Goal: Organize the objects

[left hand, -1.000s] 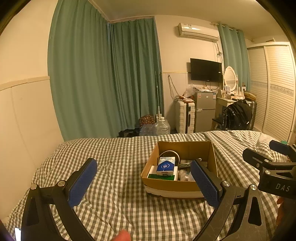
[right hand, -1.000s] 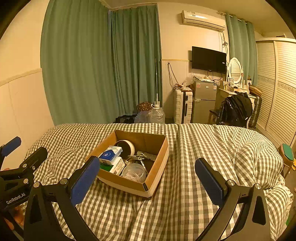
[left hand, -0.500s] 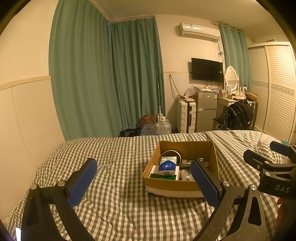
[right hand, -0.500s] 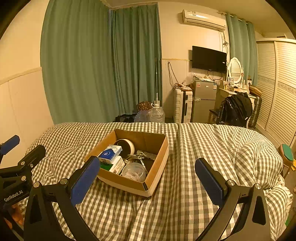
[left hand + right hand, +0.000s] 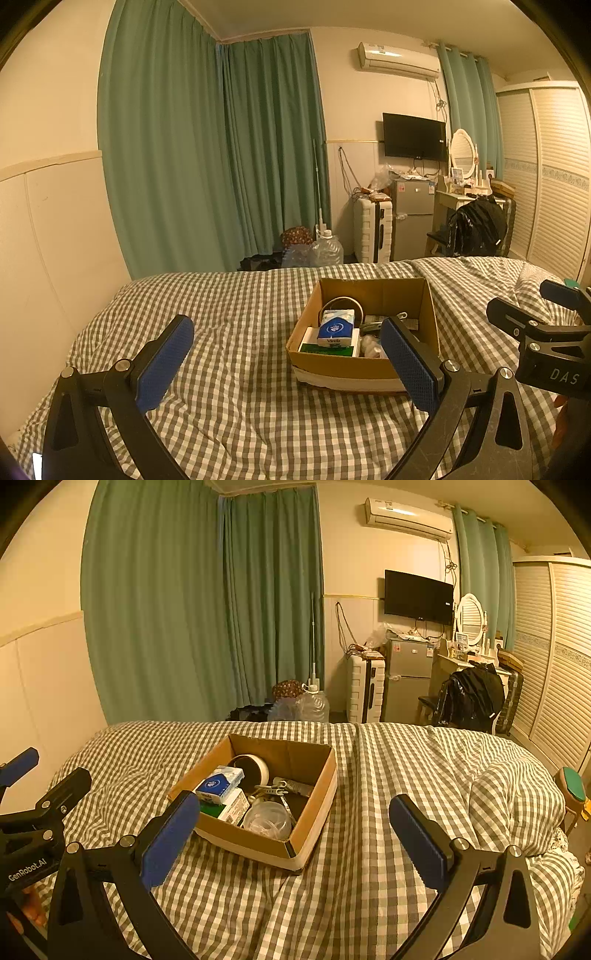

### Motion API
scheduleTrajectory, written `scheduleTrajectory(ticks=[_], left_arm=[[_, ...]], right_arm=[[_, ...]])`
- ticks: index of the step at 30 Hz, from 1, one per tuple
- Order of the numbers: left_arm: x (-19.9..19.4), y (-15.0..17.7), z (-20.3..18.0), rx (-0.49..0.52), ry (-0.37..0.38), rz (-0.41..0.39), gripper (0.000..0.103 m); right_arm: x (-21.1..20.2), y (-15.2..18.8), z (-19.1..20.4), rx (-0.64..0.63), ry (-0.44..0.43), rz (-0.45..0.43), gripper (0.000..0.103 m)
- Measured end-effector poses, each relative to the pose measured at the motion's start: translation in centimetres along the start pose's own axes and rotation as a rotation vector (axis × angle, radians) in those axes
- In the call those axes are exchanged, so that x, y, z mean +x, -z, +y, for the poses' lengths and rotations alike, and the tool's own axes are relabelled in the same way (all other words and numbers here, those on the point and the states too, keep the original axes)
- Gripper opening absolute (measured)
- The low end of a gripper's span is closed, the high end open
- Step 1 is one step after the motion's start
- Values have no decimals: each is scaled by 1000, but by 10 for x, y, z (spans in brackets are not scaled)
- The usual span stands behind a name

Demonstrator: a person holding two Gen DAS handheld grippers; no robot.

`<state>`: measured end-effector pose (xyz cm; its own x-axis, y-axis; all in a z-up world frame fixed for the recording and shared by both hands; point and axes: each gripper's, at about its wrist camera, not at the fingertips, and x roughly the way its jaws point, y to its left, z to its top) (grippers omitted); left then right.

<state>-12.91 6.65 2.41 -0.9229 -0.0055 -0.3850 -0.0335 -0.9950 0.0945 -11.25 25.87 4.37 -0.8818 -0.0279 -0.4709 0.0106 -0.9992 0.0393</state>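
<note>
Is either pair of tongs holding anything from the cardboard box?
No. Both the left tongs and right tongs are open and empty, short of the cardboard box.

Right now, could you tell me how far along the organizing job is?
Nothing looks done yet: the tissue pack, tape roll and clear tub all sit inside the cardboard box on the checked bed. Nothing is in hand; the left gripper and right gripper are open and short of the box. All sorting remains.

I count 1 cardboard box (image 5: 317, 805), 1 tissue pack (image 5: 220, 783), 1 tape roll (image 5: 251, 770), 1 clear tub (image 5: 267, 819) and my 2 grippers, left (image 5: 286, 363) and right (image 5: 295, 834)
</note>
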Motion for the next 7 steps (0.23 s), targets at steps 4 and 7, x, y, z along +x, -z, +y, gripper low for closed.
scheduleTrajectory(ticks=[4,7], left_arm=[[-1,1,-1,1,2,1,103],[-2,2,-2,3,2,2,103]], right_arm=[[0,0,0,0,1,1,103],[0,0,0,0,-1,1,103]])
